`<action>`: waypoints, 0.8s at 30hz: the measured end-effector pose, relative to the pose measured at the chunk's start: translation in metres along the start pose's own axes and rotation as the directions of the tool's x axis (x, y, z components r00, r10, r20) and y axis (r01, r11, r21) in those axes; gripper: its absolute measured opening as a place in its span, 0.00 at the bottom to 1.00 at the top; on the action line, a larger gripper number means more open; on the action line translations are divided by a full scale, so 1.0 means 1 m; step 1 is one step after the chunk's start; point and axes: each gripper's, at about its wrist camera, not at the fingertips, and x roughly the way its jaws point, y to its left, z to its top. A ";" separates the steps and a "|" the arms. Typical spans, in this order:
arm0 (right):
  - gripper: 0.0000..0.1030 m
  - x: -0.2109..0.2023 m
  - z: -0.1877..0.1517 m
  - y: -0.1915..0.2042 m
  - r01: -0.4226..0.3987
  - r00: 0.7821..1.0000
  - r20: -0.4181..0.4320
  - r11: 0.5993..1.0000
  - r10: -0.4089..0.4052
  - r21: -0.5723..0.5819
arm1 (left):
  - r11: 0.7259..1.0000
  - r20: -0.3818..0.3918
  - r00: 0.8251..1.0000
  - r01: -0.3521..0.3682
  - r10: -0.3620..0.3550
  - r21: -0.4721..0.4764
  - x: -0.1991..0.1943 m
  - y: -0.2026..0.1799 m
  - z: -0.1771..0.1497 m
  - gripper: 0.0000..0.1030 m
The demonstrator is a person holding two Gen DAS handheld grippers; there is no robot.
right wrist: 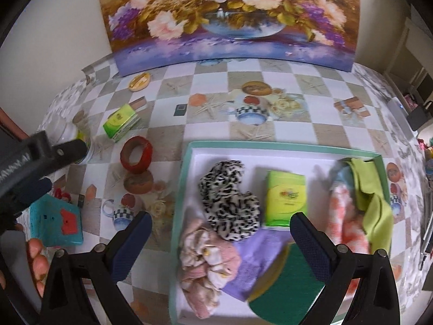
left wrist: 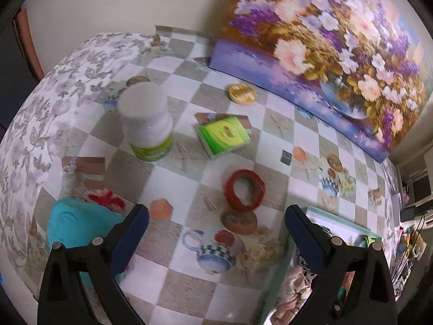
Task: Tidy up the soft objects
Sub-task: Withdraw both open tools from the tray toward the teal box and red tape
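Right wrist view: claw (right wrist: 219, 233) gapes empty above tray (right wrist: 284, 146) of cloths.

A home is suggested: a table is covered by a patterned checked oilcloth (right wrist: 292, 132), and a flower painting (right wrist: 230, 13) is propped against the wall.

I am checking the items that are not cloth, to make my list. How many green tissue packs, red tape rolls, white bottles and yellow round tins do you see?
Green tissue packs: 2
Red tape rolls: 1
White bottles: 1
Yellow round tins: 1
Total: 5
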 end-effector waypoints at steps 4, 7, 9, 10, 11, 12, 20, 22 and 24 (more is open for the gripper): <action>1.00 0.004 0.001 0.005 -0.016 1.000 -0.001 1.000 0.016 0.008 | 0.999 0.016 1.000 -0.027 0.027 -0.032 -0.004 0.015 0.008 0.98; 1.00 0.005 0.002 0.011 -0.017 1.000 0.005 1.000 0.017 -0.005 | 0.998 0.008 1.000 0.010 -0.009 -0.054 -0.007 0.028 0.013 0.98; 1.00 0.005 0.003 0.015 -0.017 1.000 0.010 1.000 0.017 -0.017 | 0.998 0.012 1.000 0.000 0.001 -0.063 -0.010 0.037 0.016 0.98; 1.00 0.005 0.003 0.018 -0.018 1.000 0.013 1.000 0.019 -0.024 | 0.998 0.012 1.000 -0.006 0.006 -0.060 -0.011 0.039 0.017 0.98; 1.00 0.005 0.004 0.020 -0.020 1.000 0.017 0.999 0.021 -0.033 | 0.999 0.011 1.000 -0.013 0.014 -0.053 -0.013 0.042 0.019 0.98; 1.00 0.006 0.005 0.022 -0.022 1.000 0.019 0.999 0.023 -0.038 | 0.999 0.013 1.000 -0.014 0.015 -0.050 -0.014 0.045 0.021 0.98; 1.00 0.011 0.014 0.040 -0.047 0.998 0.031 0.996 0.050 -0.075 | 0.998 0.046 0.999 -0.011 0.014 -0.064 -0.027 0.076 0.040 0.98; 1.00 0.012 0.017 0.045 -0.048 0.998 0.035 0.995 0.052 -0.088 | 0.998 0.047 0.999 -0.016 0.020 -0.068 -0.027 0.083 0.044 0.98; 1.00 0.014 0.021 0.050 -0.047 0.998 0.038 0.993 0.052 -0.104 | 0.996 0.043 0.999 -0.026 0.030 -0.080 -0.025 0.093 0.048 0.98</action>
